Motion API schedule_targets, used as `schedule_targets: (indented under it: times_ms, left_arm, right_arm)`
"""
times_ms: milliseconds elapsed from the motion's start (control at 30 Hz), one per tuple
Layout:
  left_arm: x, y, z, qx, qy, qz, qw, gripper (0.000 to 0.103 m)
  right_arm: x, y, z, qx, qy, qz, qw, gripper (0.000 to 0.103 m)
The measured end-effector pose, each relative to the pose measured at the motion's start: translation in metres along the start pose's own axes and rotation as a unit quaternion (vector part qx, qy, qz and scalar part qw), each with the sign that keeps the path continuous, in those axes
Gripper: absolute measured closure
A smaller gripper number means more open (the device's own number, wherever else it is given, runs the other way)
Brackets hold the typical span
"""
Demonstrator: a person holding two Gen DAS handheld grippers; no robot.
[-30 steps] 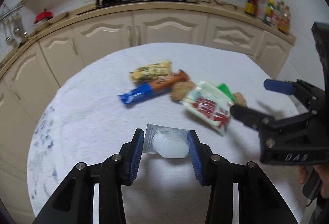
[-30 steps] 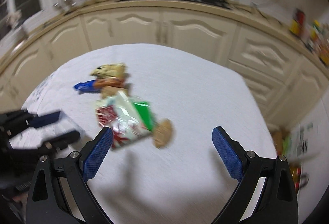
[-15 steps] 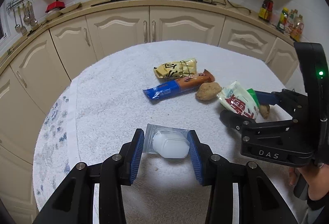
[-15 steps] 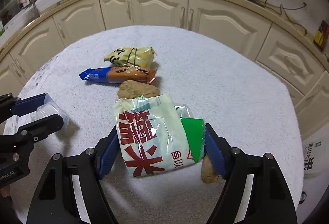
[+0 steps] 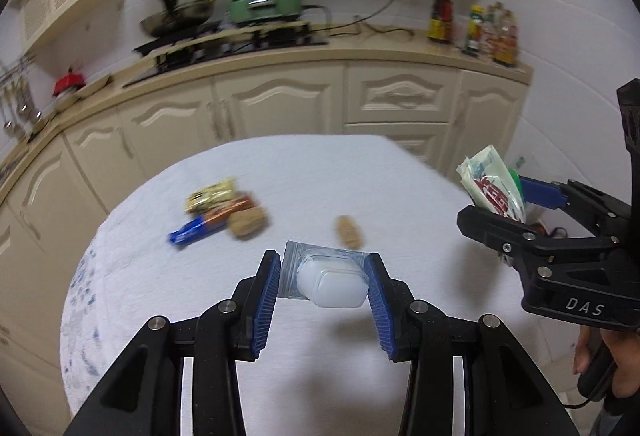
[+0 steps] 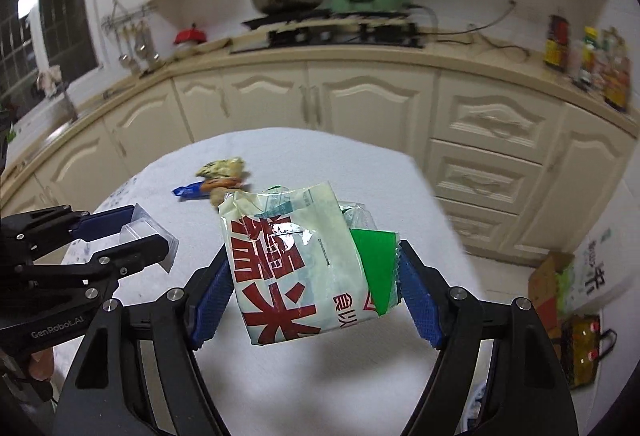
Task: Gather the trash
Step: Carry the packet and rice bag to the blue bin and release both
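Right gripper (image 6: 316,288) clamps a light, crinkly, slippery rice bag (image 6: 296,268) across its width; left gripper (image 5: 324,284) pinches a stiff plastic cup (image 5: 334,282).

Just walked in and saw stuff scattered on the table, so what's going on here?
A person is clearing trash with two handheld grippers. The left gripper grips a clear plastic cup, the right gripper a white bag with red print, both off the table. Two wrappers and brownish lumps remain there.
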State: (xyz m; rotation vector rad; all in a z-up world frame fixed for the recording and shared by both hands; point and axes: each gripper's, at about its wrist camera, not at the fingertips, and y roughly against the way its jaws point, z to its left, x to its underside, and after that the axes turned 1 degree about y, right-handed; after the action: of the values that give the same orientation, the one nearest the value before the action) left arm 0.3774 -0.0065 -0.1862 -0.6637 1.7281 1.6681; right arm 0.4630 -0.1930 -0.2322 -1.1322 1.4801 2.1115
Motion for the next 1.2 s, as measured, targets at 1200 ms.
schedule_targets:
  times_ms: [1200]
  left_arm:
    - [0.05, -0.263, -0.513, 0.153, -0.266, 0.196, 0.9316, 0.063]
  right_arm:
    - [0.337, 0.105, -0.402, 0.182, -0.358, 0.054, 0.914, 0.025]
